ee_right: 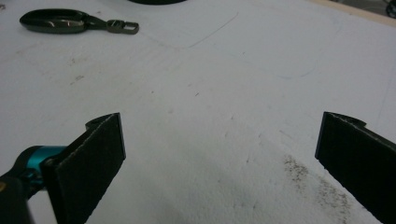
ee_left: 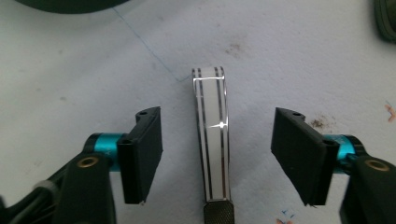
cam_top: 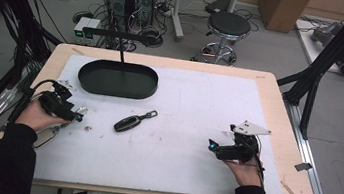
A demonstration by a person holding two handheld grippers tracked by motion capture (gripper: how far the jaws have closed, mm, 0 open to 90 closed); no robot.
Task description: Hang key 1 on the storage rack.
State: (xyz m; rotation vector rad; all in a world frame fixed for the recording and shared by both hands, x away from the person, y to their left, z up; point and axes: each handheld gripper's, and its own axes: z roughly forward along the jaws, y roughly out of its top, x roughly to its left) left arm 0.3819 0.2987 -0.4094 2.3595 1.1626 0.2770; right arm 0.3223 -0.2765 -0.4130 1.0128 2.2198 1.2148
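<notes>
A glossy white bar (ee_left: 211, 154) with thin dark stripes and a knurled metal end lies on the white mat (cam_top: 181, 128). It sits between the jaws of my left gripper (ee_left: 218, 122), and a gap shows on each side of it, so the pads do not touch it. In the high view my left gripper (cam_top: 77, 114) is low at the mat's left edge, with the bar's pale tip (cam_top: 81, 111) at its jaws. My right gripper (cam_top: 213, 146) rests at the front right, its jaws (ee_right: 219, 135) wide apart over bare mat.
A dark key fob (cam_top: 129, 121) with a metal loop lies mid-mat, also in the right gripper view (ee_right: 56, 21). A black oval tray (cam_top: 118, 79) stands at the back left. Small specks (cam_top: 88, 128) lie by the left hand.
</notes>
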